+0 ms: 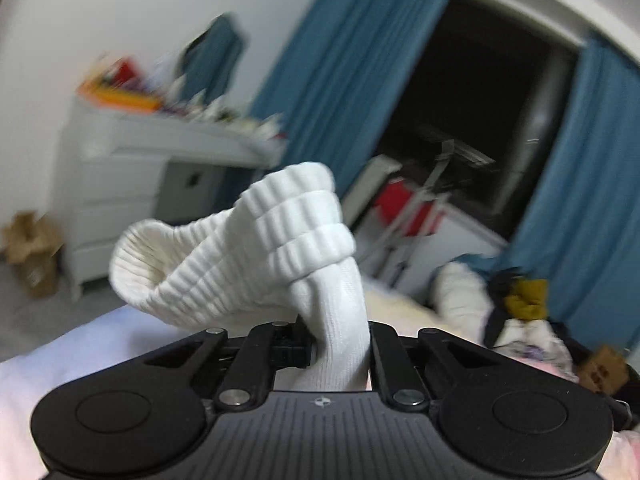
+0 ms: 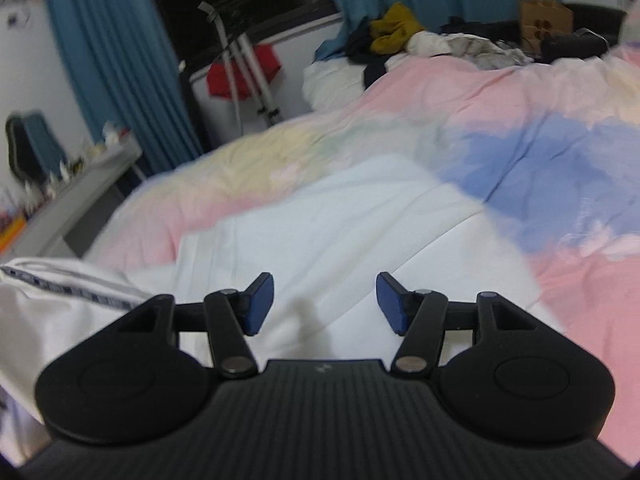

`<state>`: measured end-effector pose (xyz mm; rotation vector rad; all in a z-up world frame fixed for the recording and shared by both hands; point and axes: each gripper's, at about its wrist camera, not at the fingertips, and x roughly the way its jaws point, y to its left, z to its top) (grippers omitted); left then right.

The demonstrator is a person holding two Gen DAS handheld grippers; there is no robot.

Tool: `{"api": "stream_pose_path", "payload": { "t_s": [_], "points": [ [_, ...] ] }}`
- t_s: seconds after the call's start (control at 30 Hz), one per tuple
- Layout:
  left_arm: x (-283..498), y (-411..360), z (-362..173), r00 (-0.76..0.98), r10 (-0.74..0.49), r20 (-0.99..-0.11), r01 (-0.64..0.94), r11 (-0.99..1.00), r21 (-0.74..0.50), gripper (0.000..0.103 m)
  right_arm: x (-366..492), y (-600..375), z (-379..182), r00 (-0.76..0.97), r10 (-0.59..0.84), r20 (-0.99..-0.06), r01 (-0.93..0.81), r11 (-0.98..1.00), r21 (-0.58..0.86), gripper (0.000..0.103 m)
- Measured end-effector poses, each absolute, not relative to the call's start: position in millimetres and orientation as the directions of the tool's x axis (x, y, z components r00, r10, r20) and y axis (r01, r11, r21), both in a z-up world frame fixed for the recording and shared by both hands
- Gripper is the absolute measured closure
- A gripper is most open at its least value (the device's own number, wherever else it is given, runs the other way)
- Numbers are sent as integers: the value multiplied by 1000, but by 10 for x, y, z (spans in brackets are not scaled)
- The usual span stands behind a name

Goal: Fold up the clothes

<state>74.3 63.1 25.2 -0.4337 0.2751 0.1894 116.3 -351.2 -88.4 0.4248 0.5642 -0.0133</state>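
Observation:
My left gripper (image 1: 340,346) is shut on a white ribbed sock (image 1: 256,256), lifted above the bed; the sock's cuff curls open to the left and its body runs down between the jaws. In the right wrist view my right gripper (image 2: 325,304) stands open over the pastel bedspread (image 2: 400,160), with nothing between its blue pads (image 2: 260,304). A white garment with a dark printed band (image 2: 68,292) lies on the bed at that gripper's left.
A heap of clothes, including a mustard piece (image 2: 394,28), sits at the bed's far end beside a brown paper bag (image 2: 546,20). A grey dresser (image 1: 132,184) with clutter stands left. Blue curtains (image 1: 352,64) frame a dark window; a drying rack (image 2: 244,68) stands below.

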Motion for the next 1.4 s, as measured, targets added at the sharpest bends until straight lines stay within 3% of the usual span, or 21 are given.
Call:
{"api": "stream_pose_path", "payload": {
  "t_s": [0.2,0.33,0.43,0.57,0.67,0.77,0.93,1.13,1.2,1.27,1.33,1.4],
  "points": [
    [1104,-746,610,982,0,-191,-55,957,-285,92,1064,-4124,-756,862,90,-498,217,823,525,42],
    [1342,-1677,465,977,-89,-191,47,975,-215,92,1034,-4569,-734,873,85,-481,263,748,609,42],
    [1409,-2295,56,956,-163,-245,129,980,-150,89,1026,-4861,-776,876,85,-475,290,695,658,41],
    [1528,-2992,-783,851,-256,-460,293,956,10,87,1069,-5123,-870,878,144,-457,270,640,719,41],
    [1476,-3198,-1103,849,-238,-471,322,941,105,85,1167,-5209,-971,860,241,-449,224,612,758,41],
    [1506,-3212,-1081,854,-243,-459,342,928,145,80,1327,-5226,-1084,830,347,-436,177,578,796,41],
    [1427,-3043,-1070,835,-270,-480,414,883,222,55,1778,-5202,-1215,802,445,-399,145,502,853,42],
    [1175,-2694,-1262,837,-248,-488,430,848,308,54,2164,-4953,-1370,765,510,-393,78,532,843,42],
    [1196,-2617,-1294,834,-253,-491,430,856,288,54,2312,-4848,-1393,752,511,-415,47,587,808,44],
    [1227,-2554,-1295,830,-259,-495,426,866,263,62,2418,-4782,-1424,746,520,-417,20,608,794,43],
    [1211,-2491,-1246,828,-268,-494,425,873,238,81,2439,-4737,-1382,749,521,-408,-15,630,776,49],
    [1220,-2453,-1179,821,-282,-496,431,876,215,94,2410,-4682,-1289,757,513,-404,-49,661,749,59]
  ]
}}
